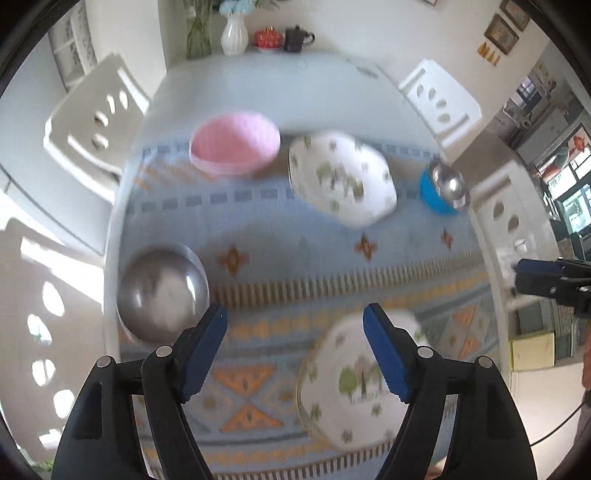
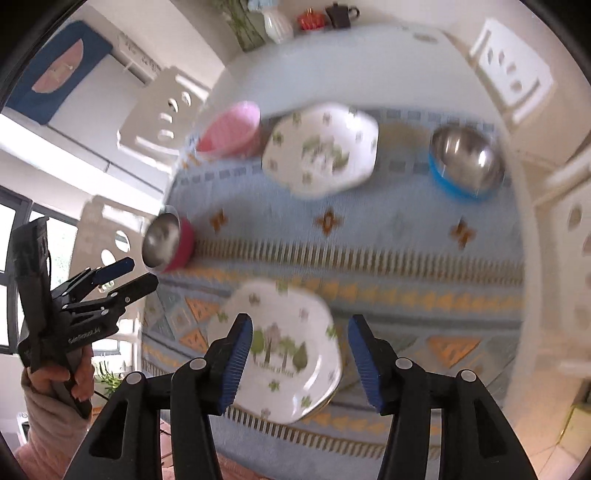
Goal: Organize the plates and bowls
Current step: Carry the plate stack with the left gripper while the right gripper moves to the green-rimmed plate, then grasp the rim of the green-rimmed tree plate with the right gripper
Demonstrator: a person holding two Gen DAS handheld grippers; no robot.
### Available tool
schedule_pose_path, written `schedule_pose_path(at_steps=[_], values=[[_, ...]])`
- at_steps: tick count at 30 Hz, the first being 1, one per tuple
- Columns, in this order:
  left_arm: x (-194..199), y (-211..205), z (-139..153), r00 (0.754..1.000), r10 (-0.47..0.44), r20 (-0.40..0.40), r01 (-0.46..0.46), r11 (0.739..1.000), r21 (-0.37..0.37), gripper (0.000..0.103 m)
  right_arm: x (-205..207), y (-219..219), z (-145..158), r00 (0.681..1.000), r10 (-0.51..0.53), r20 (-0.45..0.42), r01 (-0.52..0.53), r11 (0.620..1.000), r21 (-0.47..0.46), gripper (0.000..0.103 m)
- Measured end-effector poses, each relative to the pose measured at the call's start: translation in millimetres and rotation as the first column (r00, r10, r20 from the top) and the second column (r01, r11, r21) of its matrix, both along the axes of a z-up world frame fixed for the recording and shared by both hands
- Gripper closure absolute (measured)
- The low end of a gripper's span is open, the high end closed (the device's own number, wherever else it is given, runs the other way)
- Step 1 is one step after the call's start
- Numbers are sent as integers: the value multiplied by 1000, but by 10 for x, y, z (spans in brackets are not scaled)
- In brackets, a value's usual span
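Note:
A white tree-patterned plate lies flat on the patterned cloth, beneath both grippers. My left gripper hangs open above the cloth, nothing between its blue pads; it also shows in the right wrist view, held in a hand. My right gripper is open above the plate, clear of it. Farther back sit a pink bowl, a second matching plate and a steel bowl in a blue shell. At the left edge stands a steel bowl with a magenta shell.
The cloth covers the near half of a white table. A white vase, a red item and a dark teapot stand at its far end. White chairs flank the table. Both views are motion-blurred.

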State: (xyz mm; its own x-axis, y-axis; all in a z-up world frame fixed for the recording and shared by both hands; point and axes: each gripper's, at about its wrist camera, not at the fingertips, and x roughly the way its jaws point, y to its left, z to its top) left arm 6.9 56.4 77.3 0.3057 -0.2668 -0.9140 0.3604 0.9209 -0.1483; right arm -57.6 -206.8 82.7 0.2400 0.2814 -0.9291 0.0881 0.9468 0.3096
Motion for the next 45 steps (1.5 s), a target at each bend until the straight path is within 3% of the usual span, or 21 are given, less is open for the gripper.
schedule_pose_path(at_steps=[3, 6, 11, 19, 26, 34, 39, 41, 43, 44, 45], values=[[270, -139, 68, 1000, 13, 9, -13, 1000, -18, 27, 370, -212, 279, 999, 2, 50, -1, 1000, -16, 31], [571, -330, -66, 998, 55, -15, -56, 998, -29, 27, 715, -337, 321, 996, 8, 85, -7, 1000, -18, 28], [999, -587, -475, 986, 135, -97, -141, 988, -57, 27, 1304, -607, -70, 997, -65, 49, 62, 996, 67, 28], [1442, -890, -1103, 963, 222, -152, -229, 973, -30, 28, 1973, -809, -993, 991, -124, -56, 131, 978, 161, 28], [1675, -1014, -1448, 952, 250, -178, -255, 967, -2, 29, 2276, -812, -1583, 988, -116, -105, 129, 983, 129, 32], [1811, -1060, -1667, 943, 268, -198, -269, 963, 22, 33, 2412, -833, -1885, 987, -117, -110, 131, 982, 136, 32], [1863, -1109, -1710, 947, 267, -177, -264, 964, 41, 34, 2465, -834, -1865, 993, -100, -58, 106, 988, 109, 32], [1881, -1132, -1699, 951, 269, -151, -262, 963, 60, 39, 2463, -837, -1864, 995, -93, -48, 97, 990, 103, 34], [1882, -1137, -1678, 957, 262, -124, -256, 964, 65, 55, 2471, -835, -1859, 995, -96, -35, 99, 992, 75, 52], [1878, -1126, -1657, 959, 259, -118, -257, 966, 27, 69, 2463, -839, -1849, 995, -96, -30, 97, 994, 57, 56], [1875, -1107, -1641, 956, 274, -99, -273, 962, 26, 71, 2463, -841, -1848, 996, -88, -26, 89, 995, 39, 62]])
